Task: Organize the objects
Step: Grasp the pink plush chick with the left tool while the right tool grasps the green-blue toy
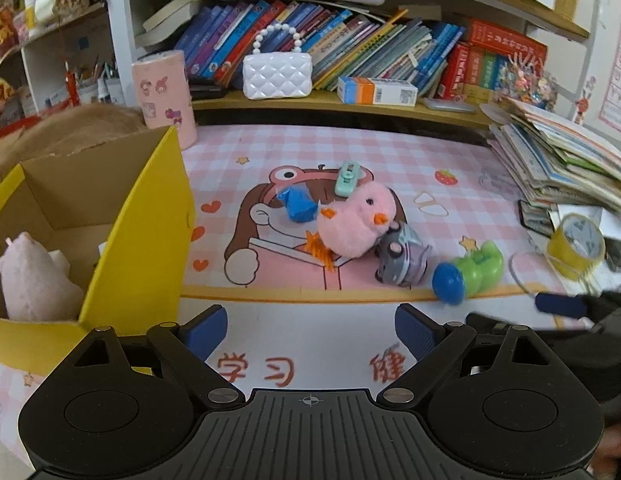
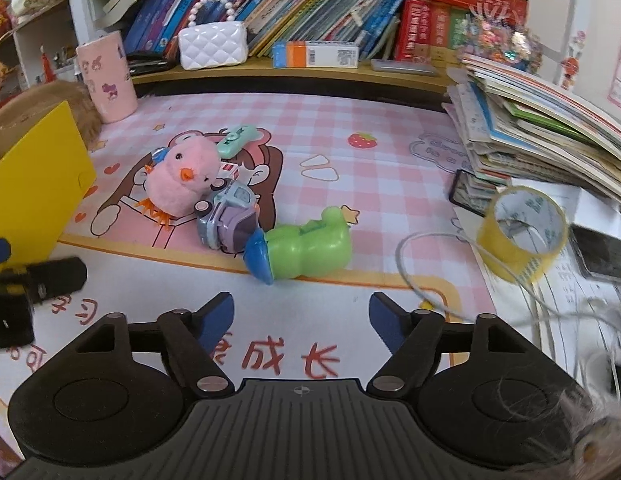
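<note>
On the pink checked desk mat lie a pink plush chick (image 1: 352,222) (image 2: 178,182), a grey toy car (image 1: 400,260) (image 2: 228,216), a green toy with a blue cap (image 1: 470,272) (image 2: 302,244), a blue crumpled piece (image 1: 298,204) and a mint clip (image 1: 347,178) (image 2: 235,140). My left gripper (image 1: 310,330) stands open and empty, short of the chick. My right gripper (image 2: 300,316) is open and empty just before the green toy. The yellow cardboard box (image 1: 142,220) (image 2: 42,184) at the left holds a pale pink plush (image 1: 34,276).
A bookshelf with a white quilted purse (image 1: 276,74) (image 2: 212,46) runs along the back. A pink cup (image 1: 164,96) stands by the box. A stack of books (image 2: 542,120), a yellow tape roll (image 1: 576,244) (image 2: 522,232), a phone and a white cable (image 2: 414,276) crowd the right.
</note>
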The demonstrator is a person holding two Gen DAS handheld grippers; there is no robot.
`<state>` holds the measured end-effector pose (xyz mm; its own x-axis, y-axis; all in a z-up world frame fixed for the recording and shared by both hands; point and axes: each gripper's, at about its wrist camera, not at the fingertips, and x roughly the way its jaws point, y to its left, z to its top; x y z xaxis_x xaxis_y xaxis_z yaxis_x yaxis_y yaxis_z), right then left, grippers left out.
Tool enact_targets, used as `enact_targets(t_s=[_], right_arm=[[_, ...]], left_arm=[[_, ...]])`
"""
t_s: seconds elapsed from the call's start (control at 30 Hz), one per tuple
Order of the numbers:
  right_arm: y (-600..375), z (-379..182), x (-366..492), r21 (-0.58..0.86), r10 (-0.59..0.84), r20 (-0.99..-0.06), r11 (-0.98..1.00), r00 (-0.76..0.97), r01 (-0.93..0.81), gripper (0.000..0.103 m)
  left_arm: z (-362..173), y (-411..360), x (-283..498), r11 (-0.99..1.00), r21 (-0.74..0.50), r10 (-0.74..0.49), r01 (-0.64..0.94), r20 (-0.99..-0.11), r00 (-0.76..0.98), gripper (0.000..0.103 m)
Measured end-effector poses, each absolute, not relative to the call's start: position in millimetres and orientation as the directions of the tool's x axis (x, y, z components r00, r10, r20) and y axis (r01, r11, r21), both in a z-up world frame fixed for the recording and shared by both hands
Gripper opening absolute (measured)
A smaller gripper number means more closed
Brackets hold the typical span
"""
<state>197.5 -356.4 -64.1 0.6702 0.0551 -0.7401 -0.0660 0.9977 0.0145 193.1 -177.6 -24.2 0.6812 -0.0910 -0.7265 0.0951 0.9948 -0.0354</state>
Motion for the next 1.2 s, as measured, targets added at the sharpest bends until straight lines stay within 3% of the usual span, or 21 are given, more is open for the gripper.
enact_targets(t_s=[0.5,0.67,0.97,1.1,1.2], right_arm=[[-354.4,-83.1,239.4,-0.047,0.1,-0.711,0.981,0.696,-0.189,0.079],[-353.8,-82.3,240.8,-0.056,0.112,-0.698,0.976,0.707,-0.21,0.07],[-360.0,-59.1,219.6,-0.034,0.118,-0.653,0.982,0.748,-0.184,0.067],[-358.9,-54.4,213.4,-0.03,0.112,-0.659,0.984,0.744,-0.174,0.066],[-357.7,-50.7,208.0,-0.025,0.106,-0.66,0.986,0.743,-0.162,0.067]], left_arm=[[-35.9,-186.6,268.5,0.985,-0.167,-0.144,0.031,-0.726,0.672,0.093],[-46.7,-192.2,286.4,0.974,-0.225,-0.187,0.028,-0.726,0.662,0.093],[-68.9,-197.3,313.6,0.967,-0.252,-0.203,0.019,-0.728,0.655,0.091],[-74.8,-196.8,318.2,0.961,-0.273,-0.229,0.035,-0.721,0.654,0.07],[-67.8,-191.6,310.6,0.95,-0.308,-0.265,0.055,-0.7,0.663,0.069]])
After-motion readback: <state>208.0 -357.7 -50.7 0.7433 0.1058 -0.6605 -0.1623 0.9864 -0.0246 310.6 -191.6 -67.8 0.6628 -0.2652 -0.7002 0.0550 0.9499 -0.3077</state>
